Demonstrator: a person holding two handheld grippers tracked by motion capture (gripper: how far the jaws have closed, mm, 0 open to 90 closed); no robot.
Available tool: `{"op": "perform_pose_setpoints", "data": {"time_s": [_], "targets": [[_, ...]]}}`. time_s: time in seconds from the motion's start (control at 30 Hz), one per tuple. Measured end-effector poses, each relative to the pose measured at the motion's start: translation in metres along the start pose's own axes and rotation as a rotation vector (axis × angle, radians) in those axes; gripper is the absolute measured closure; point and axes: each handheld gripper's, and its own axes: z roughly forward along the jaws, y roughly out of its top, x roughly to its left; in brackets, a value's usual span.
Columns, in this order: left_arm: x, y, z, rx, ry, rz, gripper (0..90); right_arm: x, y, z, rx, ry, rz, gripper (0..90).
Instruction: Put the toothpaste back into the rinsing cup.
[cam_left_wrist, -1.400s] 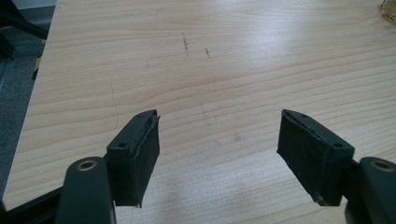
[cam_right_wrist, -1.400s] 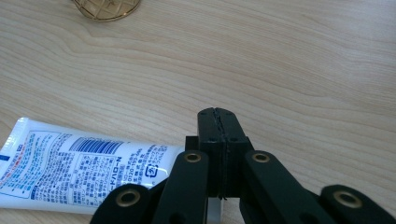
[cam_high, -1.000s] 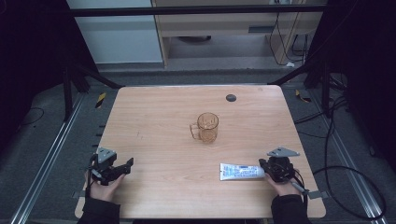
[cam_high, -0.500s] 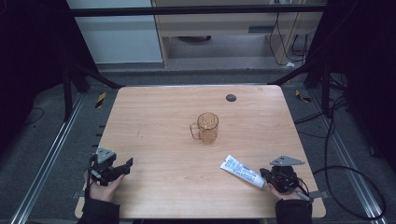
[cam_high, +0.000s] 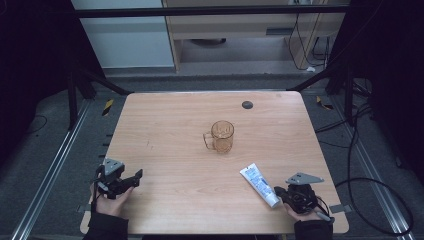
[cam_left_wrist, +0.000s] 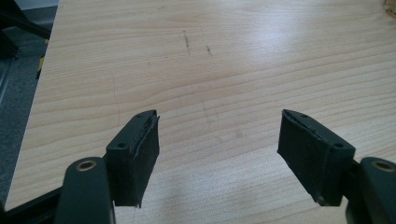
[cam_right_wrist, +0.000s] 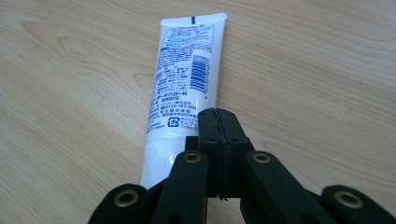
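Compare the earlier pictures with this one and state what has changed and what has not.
The white printed tube has swung from lying crosswise to lying at a slant, its flat end pointing towards the amber glass mug. The right gripper, jaws shut and empty, has drawn back towards the table's near edge. The mug and the open left gripper stayed put.

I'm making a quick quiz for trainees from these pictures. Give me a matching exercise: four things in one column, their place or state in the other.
1. mug
2. tube
3. left tool
4. right tool

a. jaws spread wide over bare wood
b. jaws closed together
c. middle of the table
d. lying flat near the right front corner

Pairs: 1-c, 2-d, 3-a, 4-b
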Motion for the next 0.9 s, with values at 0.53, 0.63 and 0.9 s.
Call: {"op": "perform_pose_setpoints", "data": {"time_s": [0.53,0.63,0.9], "targets": [[0.000,0.001,0.002,0.006,-0.001,0.003,27.9,-0.008,0.010,-0.009,-0.059,-0.071,0.020,75.1],[0.000,0.001,0.003,0.009,-0.003,0.003,27.9,-0.007,0.017,-0.011,-0.082,-0.107,0.016,66.4],[-0.001,0.000,0.005,0.016,-0.009,0.014,27.7,-0.001,0.042,-0.015,-0.062,-0.106,-0.012,53.8]]}}
